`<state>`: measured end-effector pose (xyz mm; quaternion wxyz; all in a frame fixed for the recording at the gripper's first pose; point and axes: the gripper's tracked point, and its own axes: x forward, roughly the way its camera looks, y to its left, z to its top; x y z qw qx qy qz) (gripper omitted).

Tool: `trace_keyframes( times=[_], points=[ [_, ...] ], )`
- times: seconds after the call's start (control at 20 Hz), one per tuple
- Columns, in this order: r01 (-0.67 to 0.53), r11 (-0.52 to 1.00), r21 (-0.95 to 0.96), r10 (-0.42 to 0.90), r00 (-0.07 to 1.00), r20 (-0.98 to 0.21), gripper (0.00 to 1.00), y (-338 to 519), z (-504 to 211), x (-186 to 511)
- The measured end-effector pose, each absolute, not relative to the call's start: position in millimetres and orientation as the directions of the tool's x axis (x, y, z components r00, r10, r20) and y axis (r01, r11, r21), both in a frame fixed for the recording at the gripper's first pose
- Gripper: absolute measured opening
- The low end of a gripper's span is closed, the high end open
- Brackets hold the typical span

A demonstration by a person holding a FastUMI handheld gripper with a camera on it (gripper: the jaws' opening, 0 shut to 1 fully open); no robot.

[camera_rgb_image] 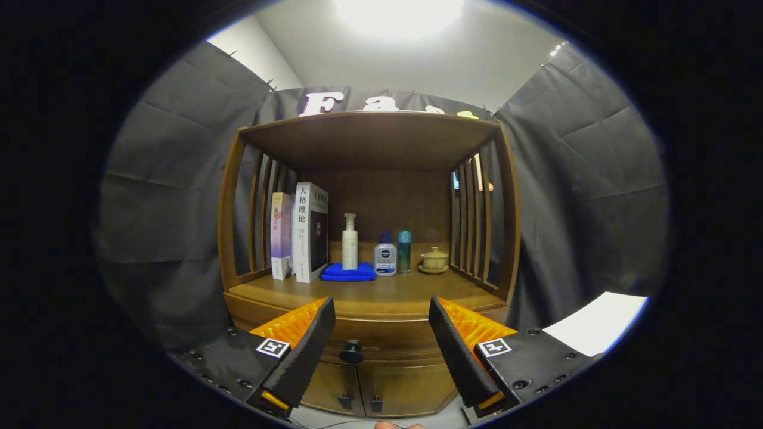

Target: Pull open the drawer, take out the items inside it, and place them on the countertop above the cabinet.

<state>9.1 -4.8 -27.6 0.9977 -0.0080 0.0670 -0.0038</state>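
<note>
A wooden cabinet (369, 316) stands straight ahead, with its drawer (381, 338) closed under the countertop (381, 295). The drawer's dark round knob (351, 351) lies between my two fingers, a little beyond them. My gripper (380, 310) is open and holds nothing. Whatever is in the drawer is hidden. On the countertop, toward the back, stand two books (301, 232), a white pump bottle (350, 241) on a folded blue cloth (348, 273), a small white bottle with a blue cap (385, 255), a slim teal bottle (405, 251) and a lidded yellow cup on a saucer (434, 260).
Slatted wooden sides (477, 220) and a wooden top shelf (369, 128) enclose the countertop. Two lower cabinet doors (363, 390) with small handles sit under the drawer. A white sheet (596, 322) lies to the right. A fingertip (390, 425) shows below the cabinet doors.
</note>
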Motion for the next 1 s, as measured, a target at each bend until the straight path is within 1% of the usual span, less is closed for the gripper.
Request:
trace_keyframes(
  times=[0.1,0.25,0.5,0.8,1.0],
  points=[
    [-0.005,1.000,-0.010,0.004,0.985,-0.172,0.99,-5.2,-33.7,9.3],
    [-0.022,1.000,0.007,0.023,0.974,-0.224,0.99,-0.3,-61.9,17.4],
    [-0.029,0.999,0.024,0.035,0.952,-0.303,0.99,16.1,-111.1,49.0],
    [-0.019,1.000,0.016,0.024,0.921,-0.388,0.99,19.6,-159.1,76.2],
    [-0.037,0.999,0.014,0.039,0.907,-0.418,0.99,26.4,-177.6,83.7]
  ],
)
